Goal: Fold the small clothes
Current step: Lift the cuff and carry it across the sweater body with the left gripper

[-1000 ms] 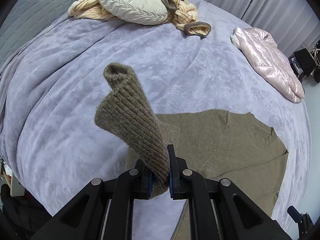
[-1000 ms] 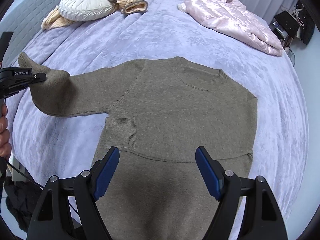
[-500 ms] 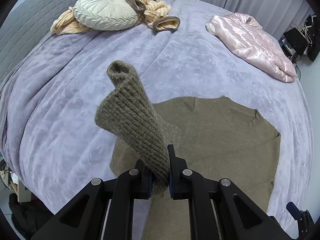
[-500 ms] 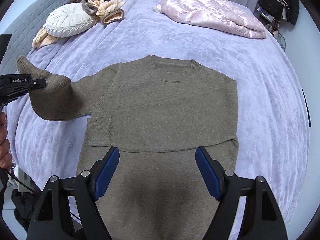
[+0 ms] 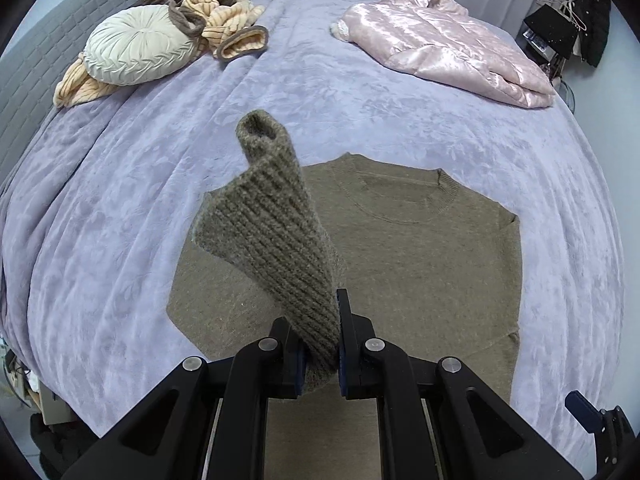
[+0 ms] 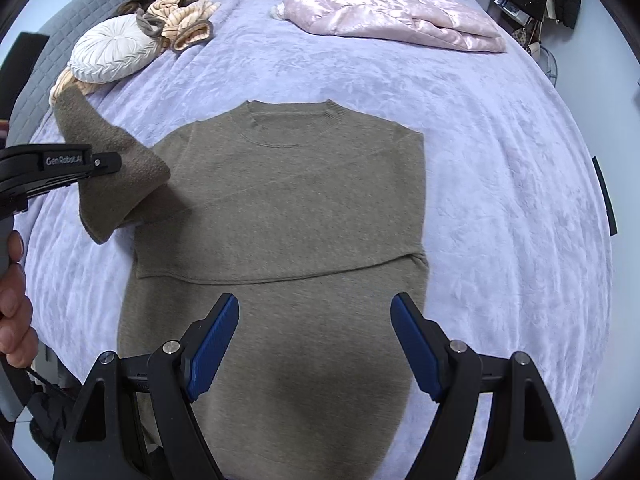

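Note:
An olive-brown knitted sweater (image 6: pixel 288 208) lies flat on the lilac bedspread (image 6: pixel 500 200), neck toward the far side, its right sleeve folded across the body. My left gripper (image 5: pixel 320 344) is shut on the ribbed cuff of the left sleeve (image 5: pixel 276 224) and holds it lifted over the sweater's left part (image 5: pixel 420 264). From the right wrist view the left gripper (image 6: pixel 108 160) shows at the left edge with the sleeve (image 6: pixel 116 176) hanging from it. My right gripper (image 6: pixel 314 348) hovers open above the sweater's lower half, nothing between its blue pads (image 6: pixel 212 344).
A shiny pink padded jacket (image 6: pixel 396 12) lies at the far right of the bed. A round cream cushion (image 6: pixel 114 54) and a peach-and-brown striped garment (image 6: pixel 180 16) sit at the far left by the grey headboard (image 5: pixel 36 64). A person's hand (image 6: pixel 14 300) shows at the left edge.
My left gripper has carried the lifted sleeve rightward, from beside the sweater to over its body. The right gripper also shifted, so the sweater now sits centred and square beneath it.

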Demonstrator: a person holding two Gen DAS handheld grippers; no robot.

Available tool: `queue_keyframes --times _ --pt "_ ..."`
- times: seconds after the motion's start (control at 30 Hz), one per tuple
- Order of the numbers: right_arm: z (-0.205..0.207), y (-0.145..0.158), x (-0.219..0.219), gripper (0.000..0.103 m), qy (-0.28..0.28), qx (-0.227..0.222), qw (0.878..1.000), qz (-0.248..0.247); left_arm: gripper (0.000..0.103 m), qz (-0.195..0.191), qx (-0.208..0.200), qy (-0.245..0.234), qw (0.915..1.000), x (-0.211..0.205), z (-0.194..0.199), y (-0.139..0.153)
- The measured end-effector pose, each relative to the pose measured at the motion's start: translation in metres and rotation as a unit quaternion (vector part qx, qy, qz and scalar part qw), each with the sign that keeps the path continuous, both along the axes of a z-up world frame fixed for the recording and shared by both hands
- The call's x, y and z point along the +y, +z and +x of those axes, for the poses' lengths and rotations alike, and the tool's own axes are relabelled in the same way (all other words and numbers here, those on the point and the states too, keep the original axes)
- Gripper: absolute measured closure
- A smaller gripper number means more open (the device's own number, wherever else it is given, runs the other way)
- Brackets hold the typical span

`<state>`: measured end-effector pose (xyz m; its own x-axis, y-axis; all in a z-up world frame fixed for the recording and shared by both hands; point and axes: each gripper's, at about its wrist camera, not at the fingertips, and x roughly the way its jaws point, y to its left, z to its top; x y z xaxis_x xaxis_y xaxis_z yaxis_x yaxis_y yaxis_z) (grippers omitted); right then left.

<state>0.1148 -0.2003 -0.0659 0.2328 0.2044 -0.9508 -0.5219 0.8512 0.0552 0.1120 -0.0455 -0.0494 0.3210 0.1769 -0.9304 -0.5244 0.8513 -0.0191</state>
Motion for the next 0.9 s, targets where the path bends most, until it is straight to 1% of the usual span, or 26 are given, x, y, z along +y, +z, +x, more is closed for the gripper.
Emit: queue_keyframes --times 0.17,0.4,0.53,0.73,0.9 --pt "0.011 -0.002 -0.018 0.022 0.002 0.000 1.000 -0.004 0.090 0.000 0.001 -0.009 1.0000 -0.027 0.013 -0.001" --pt "0.026 -0.006 -0.041 0.022 0.001 0.003 1.000 0.005 0.090 0.009 0.006 -0.027 0.9996 -0.060 0.028 -0.001" --pt "0.032 -0.009 -0.055 0.022 -0.003 0.007 1.000 0.010 0.090 0.017 0.015 -0.040 0.9989 -0.079 0.034 -0.005" --pt "0.040 -0.014 -0.071 0.022 -0.012 0.016 1.000 0.018 0.090 0.027 0.040 -0.061 0.9969 -0.103 0.045 -0.026" --pt "0.041 -0.023 -0.084 0.022 -0.019 0.026 0.999 0.019 0.090 0.028 0.061 -0.061 0.9959 -0.109 0.053 -0.045"
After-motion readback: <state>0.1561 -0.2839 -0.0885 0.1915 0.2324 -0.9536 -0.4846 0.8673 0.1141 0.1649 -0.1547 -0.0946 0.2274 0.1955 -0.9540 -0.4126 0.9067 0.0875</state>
